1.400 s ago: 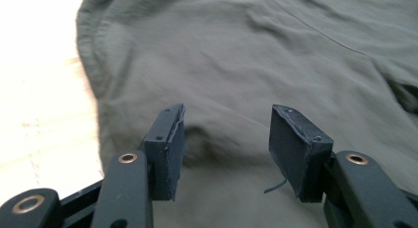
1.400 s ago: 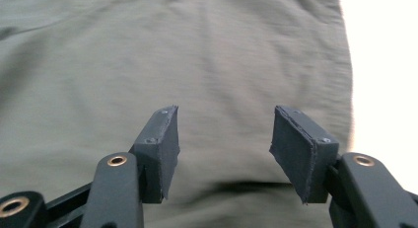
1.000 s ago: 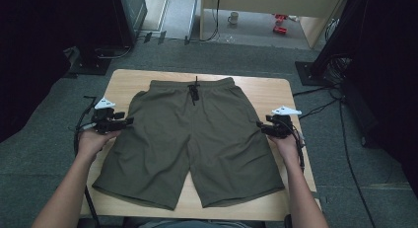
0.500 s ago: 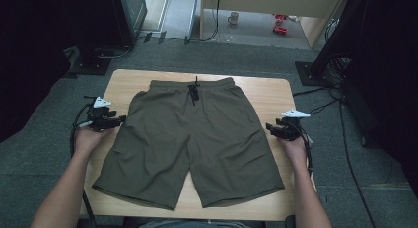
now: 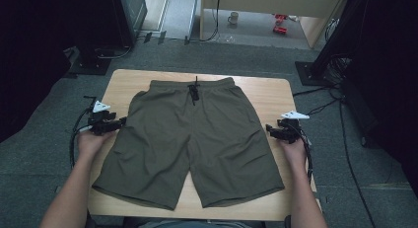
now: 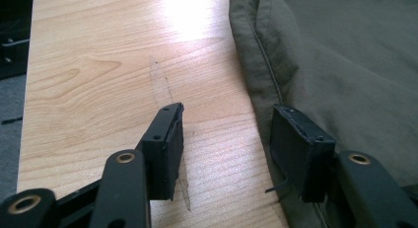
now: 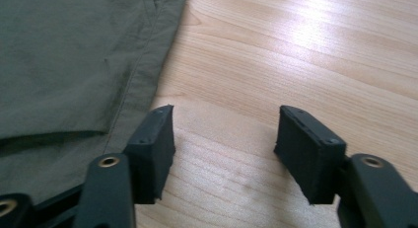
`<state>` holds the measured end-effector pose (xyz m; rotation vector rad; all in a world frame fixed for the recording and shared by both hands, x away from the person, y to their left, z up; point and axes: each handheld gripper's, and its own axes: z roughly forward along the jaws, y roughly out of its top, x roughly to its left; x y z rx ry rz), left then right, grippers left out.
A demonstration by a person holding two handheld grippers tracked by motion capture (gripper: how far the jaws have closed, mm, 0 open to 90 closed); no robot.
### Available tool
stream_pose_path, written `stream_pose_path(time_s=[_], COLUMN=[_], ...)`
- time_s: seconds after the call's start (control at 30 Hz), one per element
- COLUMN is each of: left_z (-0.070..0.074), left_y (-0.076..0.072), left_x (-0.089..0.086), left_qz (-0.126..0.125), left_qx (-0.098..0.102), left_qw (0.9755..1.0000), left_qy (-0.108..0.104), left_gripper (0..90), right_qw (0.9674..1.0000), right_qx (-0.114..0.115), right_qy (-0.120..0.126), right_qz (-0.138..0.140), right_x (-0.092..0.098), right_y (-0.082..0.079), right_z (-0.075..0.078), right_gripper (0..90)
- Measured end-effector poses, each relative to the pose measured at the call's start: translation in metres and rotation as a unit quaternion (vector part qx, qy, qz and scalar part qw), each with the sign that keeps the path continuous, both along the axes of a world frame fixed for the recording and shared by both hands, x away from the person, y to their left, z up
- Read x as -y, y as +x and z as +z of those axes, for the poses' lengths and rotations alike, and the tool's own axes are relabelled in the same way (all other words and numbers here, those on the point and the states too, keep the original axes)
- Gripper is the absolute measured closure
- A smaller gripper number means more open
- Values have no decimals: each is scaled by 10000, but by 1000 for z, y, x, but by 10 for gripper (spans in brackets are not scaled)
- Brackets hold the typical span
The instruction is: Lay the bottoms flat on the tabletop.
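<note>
On the wooden surface (image 5: 266,92) in front of me, the olive shorts (image 5: 197,139) lie spread flat, waistband and drawstring at the far edge, both legs pointing toward me. My left tongs (image 5: 118,123) sit at the shorts' left side seam, jaws wide and just now opening further; one jaw is over the hem, the other over bare wood, gripping nothing. My right tongs (image 5: 270,131) sit beside the right seam, jaws likewise opening wide, empty over the wood.

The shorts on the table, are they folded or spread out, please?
Spread out: the shorts lie flat on the table, both legs apart, waistband and drawstring showing.
</note>
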<state>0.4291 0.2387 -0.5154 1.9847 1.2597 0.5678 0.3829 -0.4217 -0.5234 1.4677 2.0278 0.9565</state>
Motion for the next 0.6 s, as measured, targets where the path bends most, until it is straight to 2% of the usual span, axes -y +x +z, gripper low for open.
stream_pose_path(time_s=[0.17, 0.3, 0.6], left_z=[0, 0, 0], left_y=[0, -1, -1], left_x=[2, 4, 7], left_qz=[-24, -3, 58], left_qx=[-25, -35, -43], left_qw=[10000, 10000, 10000], left_qy=[13, 14, 25], left_gripper=[405, 368, 344], right_qw=[10000, 10000, 10000], right_qx=[-38, -46, -80], right_qy=[-23, -24, -26], right_qz=[43, 27, -22], right_x=[-3, -4, -5], right_y=[-1, -2, -2], right_z=[0, 0, -1], right_gripper=[281, 270, 226])
